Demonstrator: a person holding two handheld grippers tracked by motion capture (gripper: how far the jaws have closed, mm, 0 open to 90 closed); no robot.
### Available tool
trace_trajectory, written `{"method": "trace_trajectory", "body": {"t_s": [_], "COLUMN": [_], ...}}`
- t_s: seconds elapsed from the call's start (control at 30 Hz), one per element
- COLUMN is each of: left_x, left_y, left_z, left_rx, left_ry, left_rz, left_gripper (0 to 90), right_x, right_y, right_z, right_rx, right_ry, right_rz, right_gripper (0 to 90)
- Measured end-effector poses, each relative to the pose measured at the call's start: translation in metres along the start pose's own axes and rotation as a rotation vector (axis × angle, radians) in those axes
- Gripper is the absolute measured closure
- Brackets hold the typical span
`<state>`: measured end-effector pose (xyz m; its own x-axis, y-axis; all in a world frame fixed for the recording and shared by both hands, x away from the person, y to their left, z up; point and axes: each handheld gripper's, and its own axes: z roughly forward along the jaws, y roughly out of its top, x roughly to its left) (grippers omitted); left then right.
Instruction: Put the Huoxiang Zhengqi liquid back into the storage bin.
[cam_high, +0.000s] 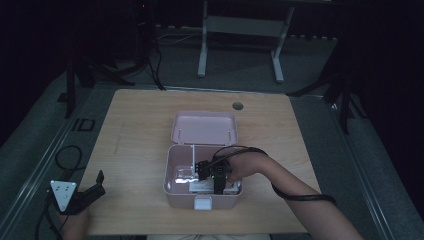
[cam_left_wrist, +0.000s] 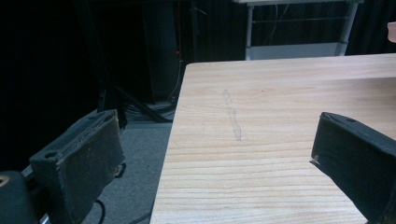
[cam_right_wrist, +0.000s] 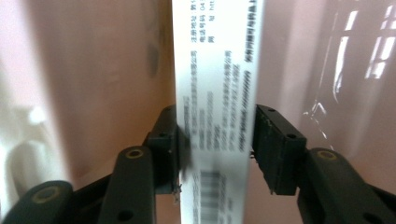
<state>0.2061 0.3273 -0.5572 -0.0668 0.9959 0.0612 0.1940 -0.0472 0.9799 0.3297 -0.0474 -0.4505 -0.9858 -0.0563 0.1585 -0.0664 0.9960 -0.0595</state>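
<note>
- Reaching into the open pink box (cam_high: 172, 172), the right gripper (cam_high: 216, 176) is down near the box's front wall.
- Close up, its jaws sit on either side of a white carton (cam_right_wrist: 215, 107), pressed on its two long edges, small print and a barcode facing the camera.
- That carton lies inside the box, pink walls all round it.
- Lid (cam_high: 204, 128) is thrown back, away from the person.
- Left gripper (cam_high: 95, 187) waits at the table's (cam_high: 140, 115) near left corner, jaws wide apart, nothing between them but bare wood.
</note>
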Motion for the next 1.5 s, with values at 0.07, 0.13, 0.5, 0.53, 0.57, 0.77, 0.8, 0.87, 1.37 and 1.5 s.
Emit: {"method": "trace_trajectory", "body": {"t_s": [0.07,0.13,0.5,0.53,0.57,0.77,0.8,0.87,1.37,1.5], "left_x": [0.0,0.0,0.0,0.0,0.0,-0.001,-0.001,-0.001,-0.001,-0.001], "left_y": [0.0,0.0,0.0,0.0,0.0,0.0,0.0,0.0,-0.001,-0.001], "left_z": [0.0,0.0,0.0,0.0,0.0,0.0,0.0,0.0,0.0,0.0], "left_rx": [0.0,0.001,0.002,0.003,0.004,0.005,0.002,0.004,0.002,0.002], "left_ry": [0.001,0.001,0.001,0.001,0.001,0.0,0.0,0.001,-0.001,-0.003], "left_rz": [0.0,0.001,0.004,0.005,0.004,0.006,0.005,0.005,0.006,0.006], "left_gripper": [2.2,2.2,2.2,2.2,2.2,2.2,2.2,2.2,2.2,2.2], "right_x": [0.001,0.002,0.004,0.004,0.004,0.001,0.0,-0.001,-0.027,-0.039], "right_y": [-0.003,-0.006,-0.033,-0.037,-0.042,-0.075,-0.081,-0.094,-0.165,-0.17], "right_z": [-0.007,-0.015,-0.054,-0.058,-0.061,-0.081,-0.084,-0.09,-0.074,-0.052], "right_rx": [-0.012,-0.023,-0.102,-0.111,-0.12,-0.195,-0.209,-0.245,-0.483,-0.52], "right_ry": [0.004,-0.002,-0.055,-0.062,-0.069,-0.104,-0.116,-0.131,-0.253,-0.23], "right_rz": [-0.002,-0.003,0.039,0.046,0.049,0.103,0.114,0.131,0.23,0.29], "right_gripper": [52.0,51.8,51.5,51.4,51.3,47.5,46.5,44.6,12.0,12.5]}}
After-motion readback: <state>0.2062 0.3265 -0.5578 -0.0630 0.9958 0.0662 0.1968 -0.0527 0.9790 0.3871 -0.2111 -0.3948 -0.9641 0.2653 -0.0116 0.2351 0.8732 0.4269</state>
